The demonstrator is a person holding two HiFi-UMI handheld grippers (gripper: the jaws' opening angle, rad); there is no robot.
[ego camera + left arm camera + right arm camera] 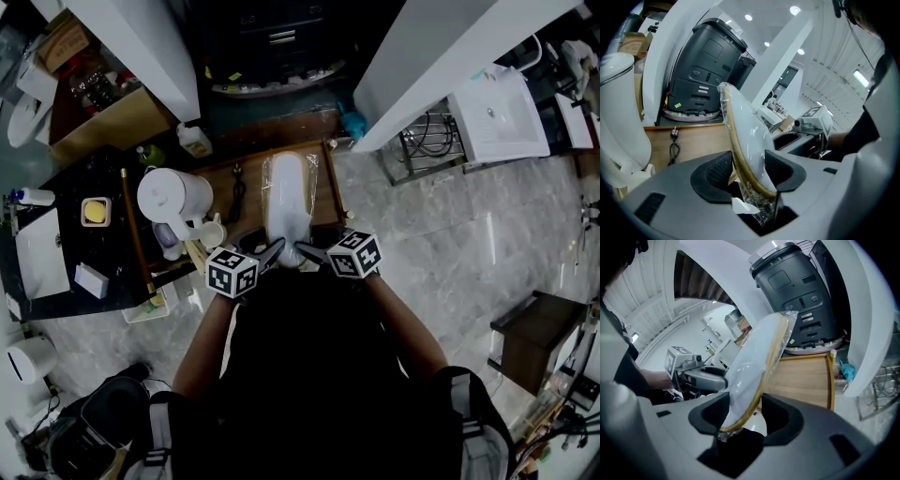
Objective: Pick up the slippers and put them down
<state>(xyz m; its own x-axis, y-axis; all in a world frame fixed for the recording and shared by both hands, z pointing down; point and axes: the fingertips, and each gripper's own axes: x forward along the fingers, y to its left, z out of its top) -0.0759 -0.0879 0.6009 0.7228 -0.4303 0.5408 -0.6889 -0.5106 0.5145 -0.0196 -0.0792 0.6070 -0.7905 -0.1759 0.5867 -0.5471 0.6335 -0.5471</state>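
Both claws were on one item: a pair of white slippers [289, 199] sealed in clear plastic film, seen at centre frame in the head view above a wooden tray [327, 192].

- Left gripper [747, 169]: jaws fairly wide but closed on the pack's near end, with the pads pressing the tan sole edge on one side and the white upper on the other.
- Right gripper [746, 414]: the same hold from the opposite side, with the jaws closed on that same near end.
- In both gripper views the pack stood out edge-on and tilted from the jaws, and its far end was unsupported. I could not tell whether it touched the tray.

Risks, as judged:
- The film looked slick, and both holds sat at one end, so the pack could pivot or slide out.
- An uneven release would twist it.
- The white kettle [174, 197] and the black cable [237, 190] lay just left of the pack, so a sideways swing could knock them.
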